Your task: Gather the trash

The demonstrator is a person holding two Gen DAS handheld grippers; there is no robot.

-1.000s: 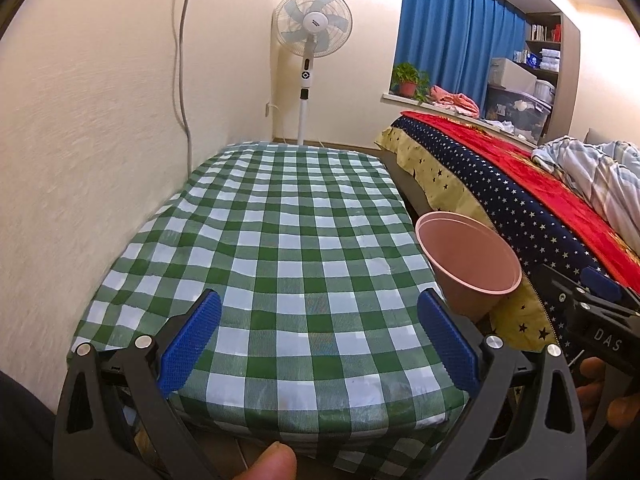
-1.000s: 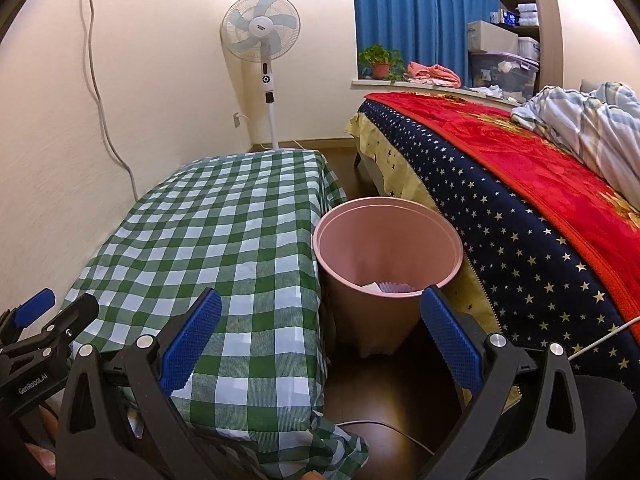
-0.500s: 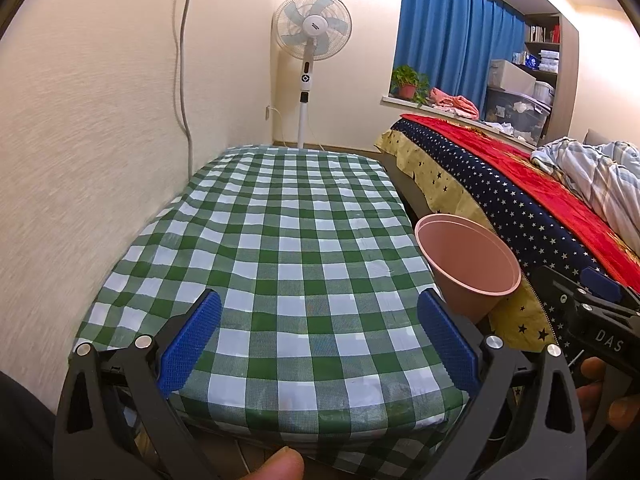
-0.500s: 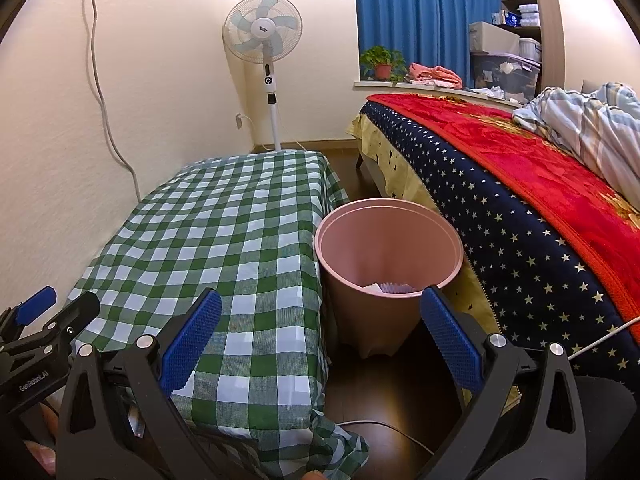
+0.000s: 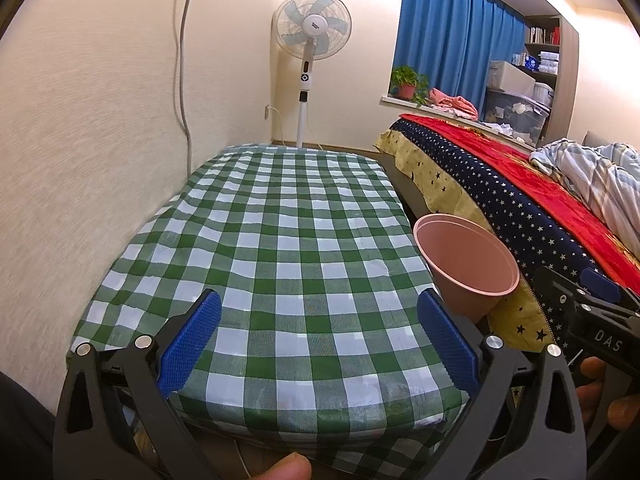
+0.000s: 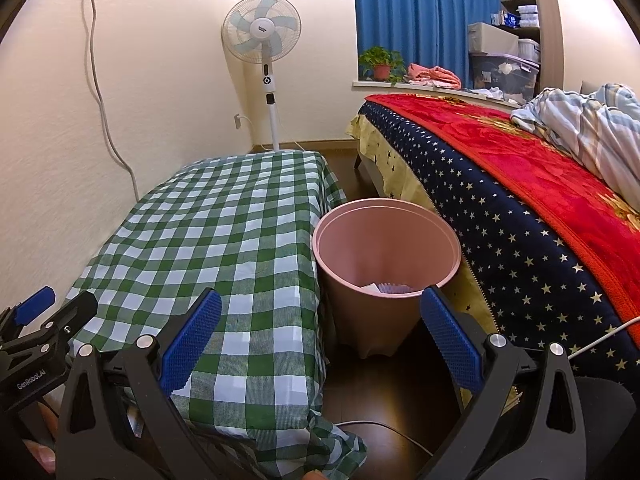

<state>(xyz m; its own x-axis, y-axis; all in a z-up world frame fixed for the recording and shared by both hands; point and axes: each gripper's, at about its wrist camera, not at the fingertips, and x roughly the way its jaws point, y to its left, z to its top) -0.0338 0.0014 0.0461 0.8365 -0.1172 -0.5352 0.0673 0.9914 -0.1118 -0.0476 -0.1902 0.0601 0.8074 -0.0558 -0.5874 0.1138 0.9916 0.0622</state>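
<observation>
Upright, the round pink plastic trash bin (image 6: 386, 276) opens upward — white paper inside; "DAS" on right gripper (image 5: 596, 304), "GenRobot.AI" on left gripper (image 6: 320, 340) — both gape wide, empty.

Both wrist cameras sit low at the checked table's (image 5: 288, 248) near end, facing twelve o'clock toward the fan (image 6: 262, 34); both catch the pink bin (image 6: 384, 264).

Pink bin (image 6: 386, 264) mouth open above; wedged between table (image 6: 224, 232) edge and bed (image 6: 520, 208).
</observation>
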